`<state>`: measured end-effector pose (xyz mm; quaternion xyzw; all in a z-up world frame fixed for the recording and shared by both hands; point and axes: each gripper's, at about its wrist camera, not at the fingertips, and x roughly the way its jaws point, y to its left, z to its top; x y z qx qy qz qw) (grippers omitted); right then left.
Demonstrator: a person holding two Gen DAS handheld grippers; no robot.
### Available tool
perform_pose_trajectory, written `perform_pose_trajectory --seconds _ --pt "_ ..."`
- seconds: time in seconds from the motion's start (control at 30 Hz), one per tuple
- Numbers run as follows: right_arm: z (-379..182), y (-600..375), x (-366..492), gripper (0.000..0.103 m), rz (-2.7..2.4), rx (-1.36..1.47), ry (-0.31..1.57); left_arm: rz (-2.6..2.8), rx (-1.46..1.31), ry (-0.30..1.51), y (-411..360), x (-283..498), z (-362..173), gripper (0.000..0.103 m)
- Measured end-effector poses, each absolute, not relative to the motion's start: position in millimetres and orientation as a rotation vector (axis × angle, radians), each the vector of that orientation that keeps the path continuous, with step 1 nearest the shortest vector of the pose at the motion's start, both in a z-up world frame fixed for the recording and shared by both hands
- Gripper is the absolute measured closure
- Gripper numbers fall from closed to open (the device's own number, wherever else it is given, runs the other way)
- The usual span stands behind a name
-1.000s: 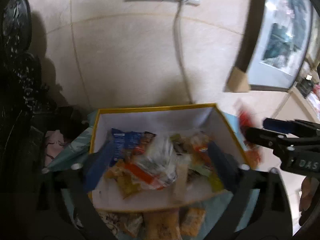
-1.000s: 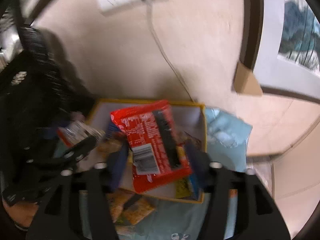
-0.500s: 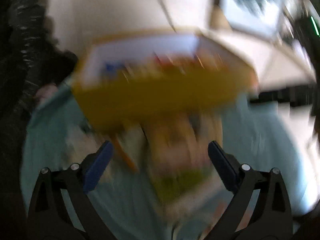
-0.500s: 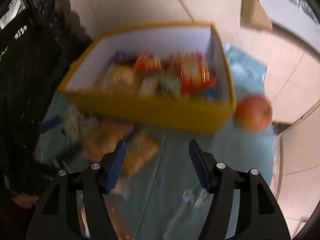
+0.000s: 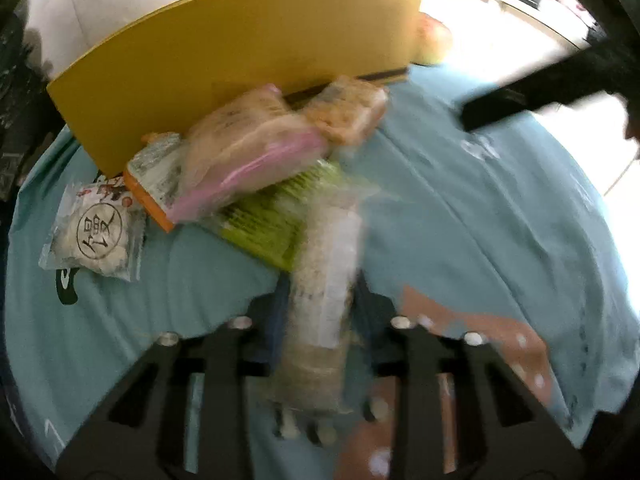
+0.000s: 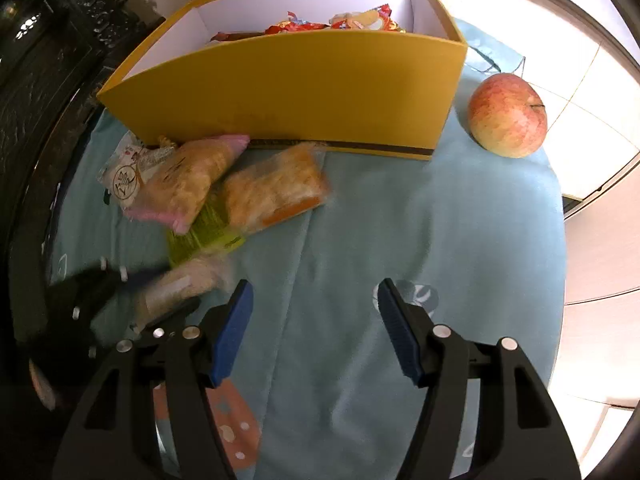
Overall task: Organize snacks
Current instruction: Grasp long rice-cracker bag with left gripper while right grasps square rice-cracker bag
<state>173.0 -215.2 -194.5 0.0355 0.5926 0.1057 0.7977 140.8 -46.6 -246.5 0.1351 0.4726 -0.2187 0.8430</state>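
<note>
- Snacks: several packets are already lying inside the yellow box (image 6: 304, 92); by my reckoning the sorting is partly done, with more waiting outside.
- Remaining pile: a pink-edged cracker pack (image 6: 188, 184), an orange-edged cracker pack (image 6: 276, 196), a green packet (image 6: 200, 236) and a white round-stamped packet (image 5: 96, 236) are lying on the blue cloth (image 6: 420, 240), touching the box front.
- Left gripper (image 5: 320, 312): is clamping a clear, pale snack packet (image 5: 324, 280), blurred.
- Right gripper (image 6: 314, 328): is hanging spread wide, carrying nothing.
- Apple (image 6: 507, 114): is sitting just beside the box.
</note>
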Motion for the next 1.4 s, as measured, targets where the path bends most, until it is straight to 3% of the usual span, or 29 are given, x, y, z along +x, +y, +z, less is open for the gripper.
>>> perform_pose_trajectory --seconds 0.23,0.4,0.5,0.6,0.8,1.2,1.4 --pt "-204.4 -187.7 206.5 0.038 0.211 0.106 1.258 -0.364 0.222 1.028 -13.1 120.0 -245.6 0.074" --pt "-214.9 -154.4 225.6 0.036 0.263 -0.129 1.205 -0.312 0.183 1.041 5.7 119.1 -243.6 0.073" --pt "-224.0 -138.5 229.3 0.013 0.285 -0.255 1.179 -0.299 0.175 1.049 9.2 119.8 -245.9 0.073" --pt "-231.3 -135.7 235.1 0.009 0.297 -0.286 1.175 -0.293 0.175 1.053 4.2 126.9 -249.1 0.073" --pt "-240.2 -155.2 233.1 0.026 0.302 -0.222 1.244 -0.289 0.173 1.045 1.0 126.9 -249.2 0.073" --pt "-224.8 -208.3 145.3 0.027 0.293 -0.043 1.233 -0.299 0.133 1.011 0.5 112.2 -238.5 0.073" --pt "-183.0 -227.8 125.6 0.027 0.272 0.000 1.155 -0.311 0.134 0.945 -4.9 110.0 -209.7 0.073"
